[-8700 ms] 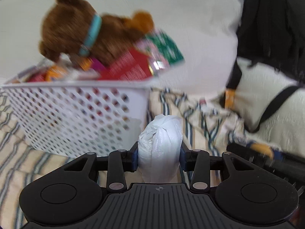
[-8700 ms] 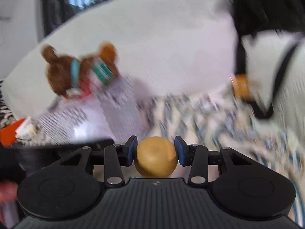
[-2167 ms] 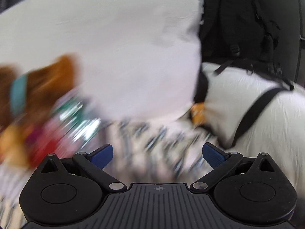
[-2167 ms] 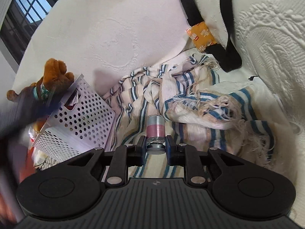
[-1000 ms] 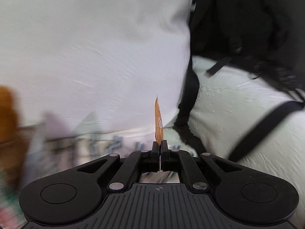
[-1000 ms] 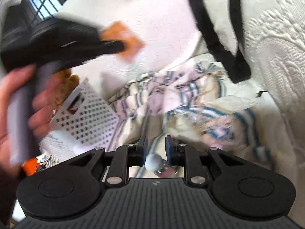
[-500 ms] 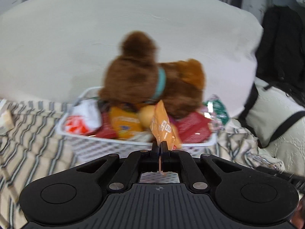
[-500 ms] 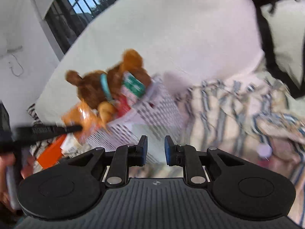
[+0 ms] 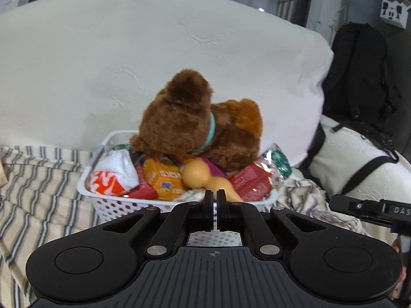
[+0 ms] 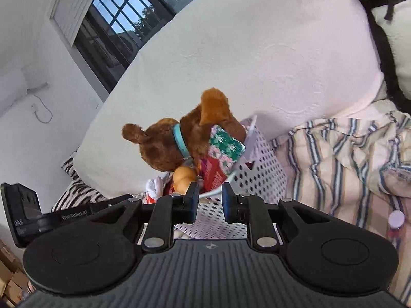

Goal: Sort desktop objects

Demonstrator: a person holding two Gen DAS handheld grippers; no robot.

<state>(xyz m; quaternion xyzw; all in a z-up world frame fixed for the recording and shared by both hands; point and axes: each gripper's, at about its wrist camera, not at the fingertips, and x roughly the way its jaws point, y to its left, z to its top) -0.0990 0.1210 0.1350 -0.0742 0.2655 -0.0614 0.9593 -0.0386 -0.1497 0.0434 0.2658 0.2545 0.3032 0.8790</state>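
Note:
A white perforated basket (image 9: 84, 179) (image 10: 257, 169) stands on a striped blanket. It is heaped with packets, a yellow gourd (image 9: 197, 173) (image 10: 183, 177) and a brown plush dog (image 9: 185, 125) (image 10: 164, 148) with a teal collar. My left gripper (image 9: 215, 197) hangs just before the basket's near rim, shut, with nothing showing between its fingers. My right gripper (image 10: 210, 200) faces the basket from the right side. Its jaws stand a narrow gap apart with nothing in them. A small pink bottle (image 10: 395, 219) lies on the blanket to its right.
A big white cushion (image 9: 154, 64) rises behind the basket. The striped blanket (image 9: 38, 192) (image 10: 346, 166) spreads on both sides. A black backpack (image 9: 359, 77) and a white cushion with black straps (image 9: 359, 164) sit at the right. A window (image 10: 123, 20) is at the upper left.
The left gripper swung over to the basket with an orange packet in its jaws. The packet no longer shows there. The right gripper rose and turned towards the basket, leaving the pink bottle on the blanket.

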